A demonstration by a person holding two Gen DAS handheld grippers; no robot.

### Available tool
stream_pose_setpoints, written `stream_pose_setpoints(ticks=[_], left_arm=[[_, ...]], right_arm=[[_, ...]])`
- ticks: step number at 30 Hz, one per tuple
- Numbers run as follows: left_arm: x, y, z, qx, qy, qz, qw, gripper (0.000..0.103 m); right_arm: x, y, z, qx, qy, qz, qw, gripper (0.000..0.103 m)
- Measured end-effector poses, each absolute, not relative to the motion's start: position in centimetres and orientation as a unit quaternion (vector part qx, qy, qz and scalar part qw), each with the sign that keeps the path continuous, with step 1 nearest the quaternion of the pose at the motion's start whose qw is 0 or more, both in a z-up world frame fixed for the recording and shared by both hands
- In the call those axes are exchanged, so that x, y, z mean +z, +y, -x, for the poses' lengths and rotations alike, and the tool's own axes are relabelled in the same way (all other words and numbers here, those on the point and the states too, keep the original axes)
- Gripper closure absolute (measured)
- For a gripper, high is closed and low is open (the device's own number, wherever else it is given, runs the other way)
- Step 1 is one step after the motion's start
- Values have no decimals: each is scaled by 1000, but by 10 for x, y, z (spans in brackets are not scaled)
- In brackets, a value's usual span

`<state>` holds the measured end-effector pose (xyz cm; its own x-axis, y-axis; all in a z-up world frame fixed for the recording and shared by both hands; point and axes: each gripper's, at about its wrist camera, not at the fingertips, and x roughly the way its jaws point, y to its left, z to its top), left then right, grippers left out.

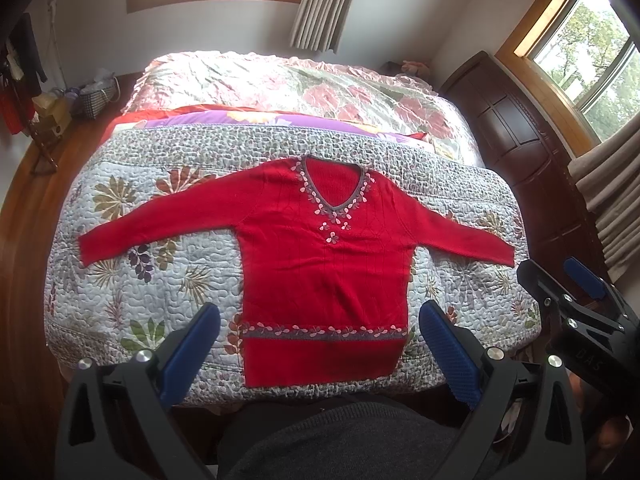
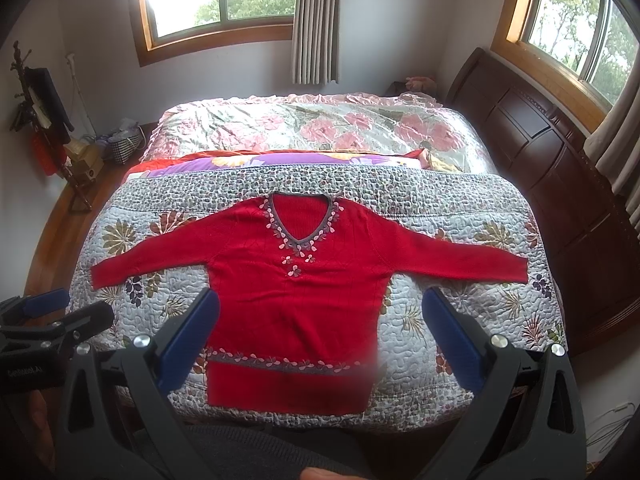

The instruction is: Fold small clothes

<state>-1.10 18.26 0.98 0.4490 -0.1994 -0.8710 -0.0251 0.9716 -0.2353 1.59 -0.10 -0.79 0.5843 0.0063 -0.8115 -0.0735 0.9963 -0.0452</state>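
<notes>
A small red V-neck sweater (image 1: 320,256) (image 2: 296,300) lies flat and face up on a quilted floral bedspread (image 1: 132,280) (image 2: 460,308), both sleeves spread out sideways, hem toward me. Pink and grey leaf trim lines its neck and hem. My left gripper (image 1: 320,320) hovers open above the hem, holding nothing. My right gripper (image 2: 320,308) is also open and empty, held above the lower body of the sweater. In the left wrist view the right gripper (image 1: 556,276) shows at the right edge; in the right wrist view the left gripper (image 2: 72,304) shows at the left edge.
The bed carries a pink flowered cover (image 1: 304,88) farther back. A dark wooden headboard (image 2: 552,168) runs along the right. Windows with curtains (image 2: 316,20) face me. Baskets and a coat stand (image 2: 44,120) sit on the wooden floor at left. A person's dark clothing (image 1: 340,440) fills the bottom.
</notes>
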Motion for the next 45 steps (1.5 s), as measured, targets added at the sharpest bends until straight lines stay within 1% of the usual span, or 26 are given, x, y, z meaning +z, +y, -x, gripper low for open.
stream_pose_setpoints(ticks=[29, 32, 34, 37, 39, 41, 43, 45], left_arm=[[-6, 178, -15, -56, 531, 115, 838, 4], [-9, 175, -23, -63, 524, 114, 842, 4], [-13, 171, -28, -83, 503, 114, 852, 4], [-25, 164, -35, -150, 473, 123, 860, 4], [-36, 155, -42, -173, 463, 122, 861, 4], [-49, 145, -52, -177, 479, 114, 852, 4], [-62, 134, -66, -176, 502, 114, 839, 4], [-71, 123, -77, -173, 519, 122, 828, 4]], right_arm=[[-24, -8, -33, 15, 470, 33, 882, 3], [-26, -13, -36, 11, 473, 34, 880, 3], [-28, -18, -41, 9, 476, 33, 879, 3], [-37, -34, -48, 8, 473, 23, 880, 3], [-47, -58, -54, 25, 454, -16, 891, 3], [-62, -86, -66, 32, 453, -52, 890, 3], [-86, -119, -82, 9, 474, -70, 878, 3], [-116, -170, -97, -19, 489, -112, 865, 3]])
